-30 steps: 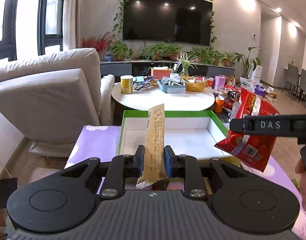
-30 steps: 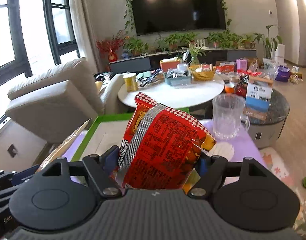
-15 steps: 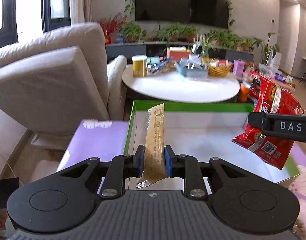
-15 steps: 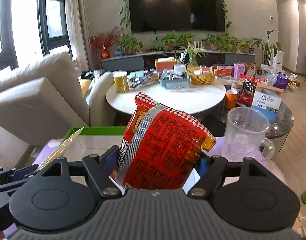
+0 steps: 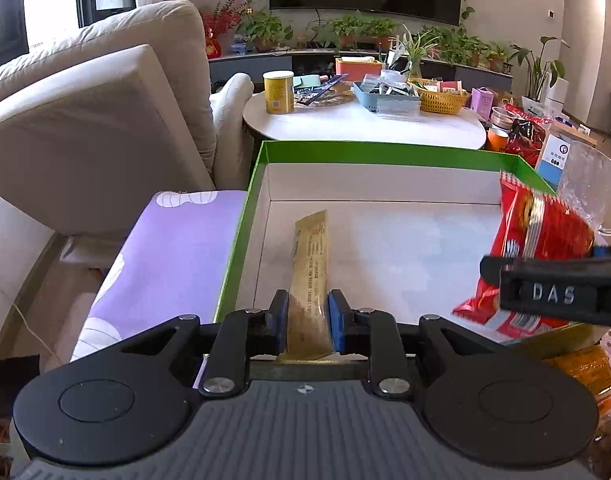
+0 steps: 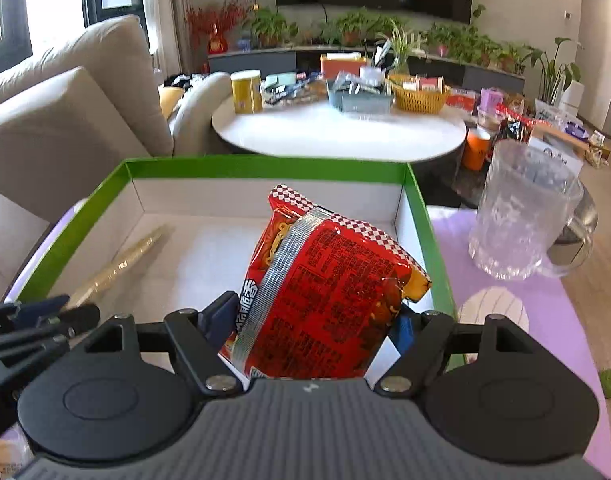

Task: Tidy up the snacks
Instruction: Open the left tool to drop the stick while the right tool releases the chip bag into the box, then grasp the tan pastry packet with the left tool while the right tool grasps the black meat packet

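My left gripper (image 5: 307, 322) is shut on a long tan snack packet (image 5: 310, 264), which points forward over the near left part of a green-rimmed box (image 5: 365, 152) with a white floor. My right gripper (image 6: 317, 330) is shut on a red instant-noodle bag (image 6: 329, 292) and holds it over the box's near right part. The red bag (image 5: 537, 236) and the right gripper's finger (image 5: 553, 292) show at the right of the left wrist view. The tan packet (image 6: 117, 268) and the left gripper show at the left of the right wrist view.
The box (image 6: 265, 166) rests on a purple cloth (image 5: 165, 256). A clear plastic jug (image 6: 525, 212) stands right of the box. An orange packet (image 5: 581, 364) lies at the near right. A beige sofa (image 5: 85, 120) stands left; a cluttered white round table (image 5: 361, 128) lies beyond.
Both grippers have moved forward and tilted down over the box, still holding their packets. The tan packet and the red bag now hang lower, inside the box's outline.
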Motion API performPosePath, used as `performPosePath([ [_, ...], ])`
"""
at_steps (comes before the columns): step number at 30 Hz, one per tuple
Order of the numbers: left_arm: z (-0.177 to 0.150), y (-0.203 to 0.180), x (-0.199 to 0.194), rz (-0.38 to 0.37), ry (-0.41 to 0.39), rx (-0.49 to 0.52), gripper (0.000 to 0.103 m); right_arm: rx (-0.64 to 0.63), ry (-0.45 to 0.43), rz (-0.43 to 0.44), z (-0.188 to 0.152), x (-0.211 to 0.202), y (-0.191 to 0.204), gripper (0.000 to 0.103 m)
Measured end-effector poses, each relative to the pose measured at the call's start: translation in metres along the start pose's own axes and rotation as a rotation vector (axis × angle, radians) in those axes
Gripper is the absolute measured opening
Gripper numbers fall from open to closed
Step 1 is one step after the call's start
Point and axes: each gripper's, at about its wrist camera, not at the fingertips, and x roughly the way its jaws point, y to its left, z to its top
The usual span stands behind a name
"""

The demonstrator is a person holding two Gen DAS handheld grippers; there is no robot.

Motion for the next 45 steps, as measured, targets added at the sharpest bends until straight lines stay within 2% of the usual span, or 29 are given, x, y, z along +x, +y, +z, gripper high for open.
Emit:
performPosePath([
  [3,0.000,-0.002,-0.003,0.000,-0.004,0.002,0.024,0.002,0.035,0.009,-0.006,-0.001,0.003,0.076],
  [4,-0.001,-0.002,-0.003,0.013,-0.003,0.000,0.032,0.002,0.036,0.013,-0.007,-0.001,0.003,0.076],
  [9,-0.008,-0.004,-0.018,0.017,0.006,0.009,0.034,-0.016,0.037,0.001,-0.017,-0.016,0.006,0.076],
  [13,-0.013,0.003,-0.041,-0.026,-0.019,-0.010,0.051,-0.024,0.004,-0.013,-0.020,-0.034,0.001,0.077],
  [15,-0.018,0.006,-0.056,-0.049,-0.044,-0.009,0.052,-0.023,-0.023,-0.017,-0.022,-0.045,-0.001,0.077],
  [17,-0.025,0.010,-0.070,-0.072,-0.035,-0.001,0.055,-0.019,-0.058,-0.023,-0.026,-0.058,-0.004,0.077],
  [24,-0.067,0.035,-0.107,-0.010,-0.014,0.000,0.055,0.012,-0.046,0.016,-0.041,-0.089,-0.012,0.077],
  [29,-0.085,0.066,-0.117,0.062,0.022,-0.077,0.055,0.010,-0.032,0.006,-0.061,-0.106,-0.019,0.077],
  [33,-0.093,0.083,-0.124,0.055,0.029,-0.122,0.055,0.012,0.008,-0.016,-0.080,-0.113,-0.025,0.077],
  [39,-0.107,0.084,-0.127,0.054,0.037,-0.090,0.055,0.024,0.063,-0.026,-0.104,-0.116,-0.033,0.077],
  [42,-0.114,0.085,-0.128,0.062,0.050,-0.088,0.055,-0.011,0.060,0.020,-0.115,-0.120,-0.030,0.077],
  [45,-0.116,0.090,-0.129,0.063,0.058,-0.102,0.055,-0.108,0.041,0.101,-0.124,-0.121,-0.021,0.078],
])
